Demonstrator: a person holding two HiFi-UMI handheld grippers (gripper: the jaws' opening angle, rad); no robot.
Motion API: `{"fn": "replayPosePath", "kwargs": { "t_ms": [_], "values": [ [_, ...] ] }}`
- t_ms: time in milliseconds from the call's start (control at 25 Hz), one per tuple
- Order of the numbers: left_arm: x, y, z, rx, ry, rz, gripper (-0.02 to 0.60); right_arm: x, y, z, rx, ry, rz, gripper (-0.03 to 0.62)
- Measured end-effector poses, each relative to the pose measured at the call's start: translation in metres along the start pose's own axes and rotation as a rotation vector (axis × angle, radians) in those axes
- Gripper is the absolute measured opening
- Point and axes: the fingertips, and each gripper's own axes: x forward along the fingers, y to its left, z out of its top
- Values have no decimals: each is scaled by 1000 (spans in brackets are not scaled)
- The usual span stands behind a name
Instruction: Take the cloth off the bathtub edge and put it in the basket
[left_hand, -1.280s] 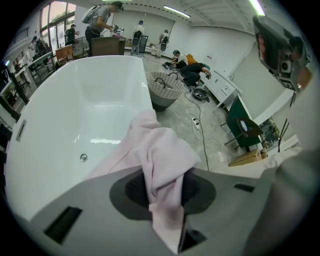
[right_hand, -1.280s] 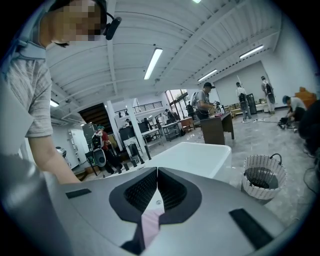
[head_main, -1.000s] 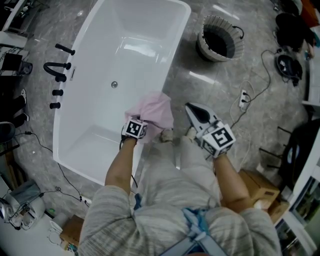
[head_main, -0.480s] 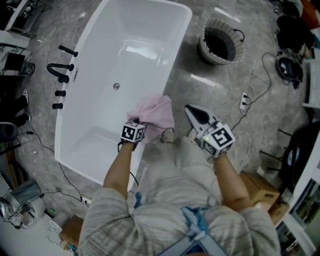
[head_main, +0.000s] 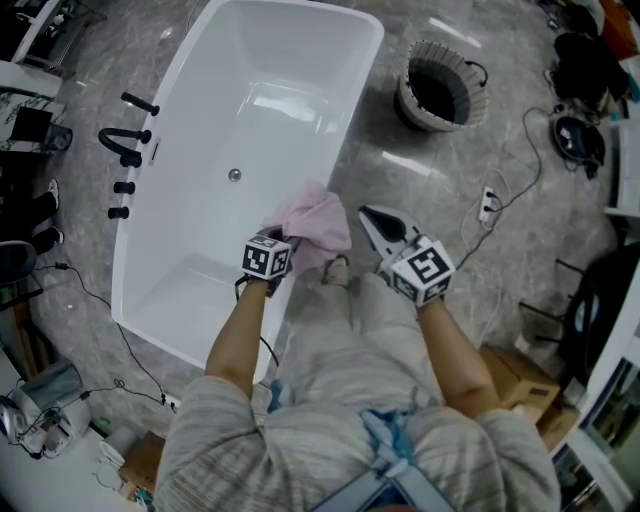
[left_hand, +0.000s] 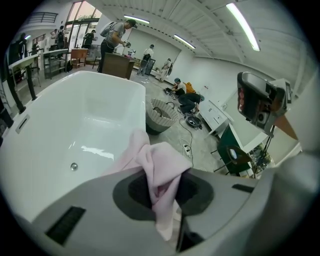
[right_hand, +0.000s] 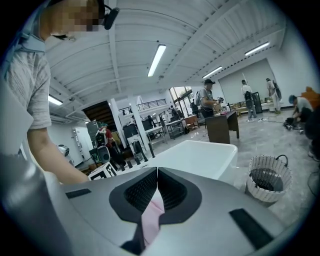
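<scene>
The cloth (head_main: 315, 225), pinched by the left gripper (head_main: 282, 242), should be carried high to the basket (head_main: 408, 100) at upper right — right gripper (head_main: 370, 218) pressed together.

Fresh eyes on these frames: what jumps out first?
The pink cloth, bunched at the right edge of the white bathtub and pinched in the left gripper. After that, the woven basket on the grey floor, to the right of the tub's far end.
</scene>
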Motion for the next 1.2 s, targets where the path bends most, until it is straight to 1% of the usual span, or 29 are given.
{"fn": "replayPosePath", "kwargs": {
  "t_ms": [200, 400, 480, 880, 1200],
  "values": [
    [-9, -6, 11, 13, -21, -19, 67, 15, 6, -4, 10, 29, 7, 3],
    [-21, -13, 22, 16, -60, -31, 67, 27, 1, -20, 13, 72, 0, 3],
    [-28, -13, 26, 15, -77, -31, 67, 29, 2, -21, 9, 81, 1, 3],
    [-64, -34, 55, 7, -180, -46, 67, 19, 12, -3, -11, 72, 12, 3],
    [-89, -55, 72, -5, -259, -64, 67, -2, 22, 12, -27, 34, 28, 3]
  ]
}}
